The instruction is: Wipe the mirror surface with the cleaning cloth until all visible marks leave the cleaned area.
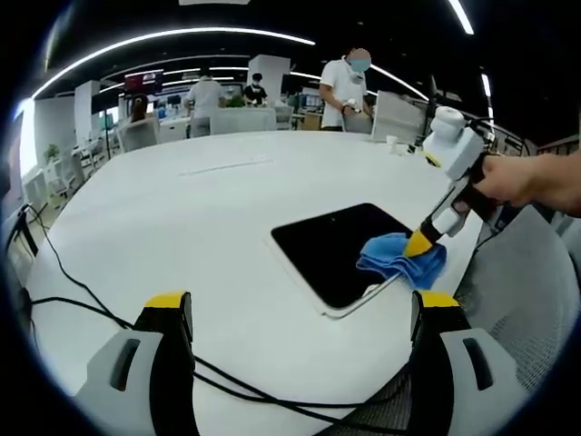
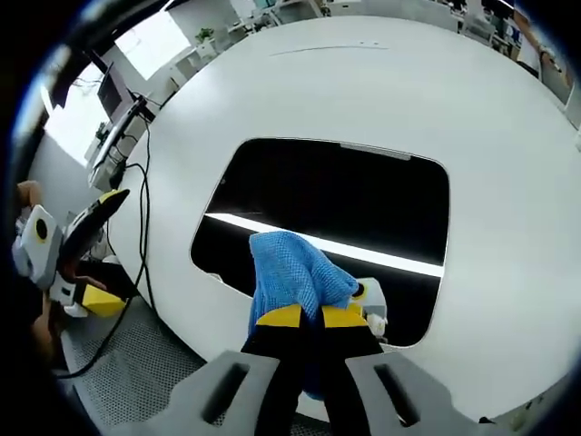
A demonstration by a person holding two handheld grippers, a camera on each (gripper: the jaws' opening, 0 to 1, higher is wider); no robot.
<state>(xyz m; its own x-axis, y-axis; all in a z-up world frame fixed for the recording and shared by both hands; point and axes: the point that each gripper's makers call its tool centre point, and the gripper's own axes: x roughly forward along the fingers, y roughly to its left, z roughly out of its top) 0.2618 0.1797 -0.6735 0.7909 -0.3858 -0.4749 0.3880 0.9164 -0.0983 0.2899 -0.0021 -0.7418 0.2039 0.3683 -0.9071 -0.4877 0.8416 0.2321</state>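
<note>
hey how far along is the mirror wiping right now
Done: the right gripper has the blue cloth clamped and pressed on the mirror, at its near edge. In hand: wiping that edge. Left: the rest of the glass; no marks can be made out on the dark surface, so how clean it is stays unclear. The left gripper hangs open over the white table.

One mirror (image 1: pixel 343 252), dark rectangular panel with rounded corners, flat on one white table (image 1: pixel 182 209). One blue cleaning cloth (image 1: pixel 401 258). Two grippers: right gripper (image 1: pixel 418 243) on the cloth, left gripper (image 1: pixel 300 313) with two yellow-tipped jaws. Two black cables (image 1: pixel 73 282) across the near table edge. About four people (image 1: pixel 349 91) in the background, standing or seated.
</note>
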